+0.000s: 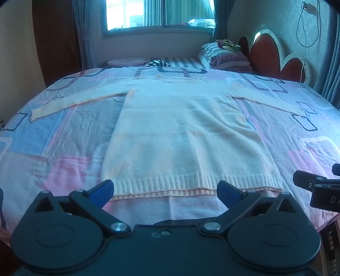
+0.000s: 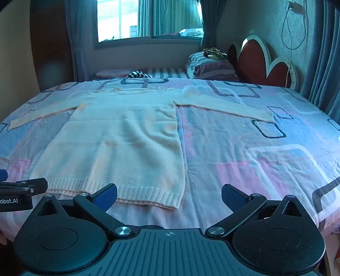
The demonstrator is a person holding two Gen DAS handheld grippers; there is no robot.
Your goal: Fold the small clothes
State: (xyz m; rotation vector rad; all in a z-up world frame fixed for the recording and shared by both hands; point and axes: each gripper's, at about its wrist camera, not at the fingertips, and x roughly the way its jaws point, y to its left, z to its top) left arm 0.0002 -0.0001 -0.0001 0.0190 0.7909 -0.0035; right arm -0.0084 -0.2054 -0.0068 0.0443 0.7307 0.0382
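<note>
A cream knit sweater (image 1: pixel 180 135) lies flat on the bed, hem toward me, collar far, both sleeves spread out to the sides. It also shows in the right wrist view (image 2: pixel 119 144). My left gripper (image 1: pixel 165 192) is open and empty, just in front of the ribbed hem, its blue pads (image 1: pixel 102 191) on either side of the hem's middle. My right gripper (image 2: pixel 170 196) is open and empty, in front of the sweater's lower right corner. Each gripper shows at the edge of the other's view.
The bed (image 1: pixel 63 135) has a pink and blue patterned sheet. Striped pillows (image 1: pixel 225 57) and a red headboard (image 1: pixel 267 57) stand at the far right. A window (image 1: pixel 157 12) is behind. The bed's front edge is just below the grippers.
</note>
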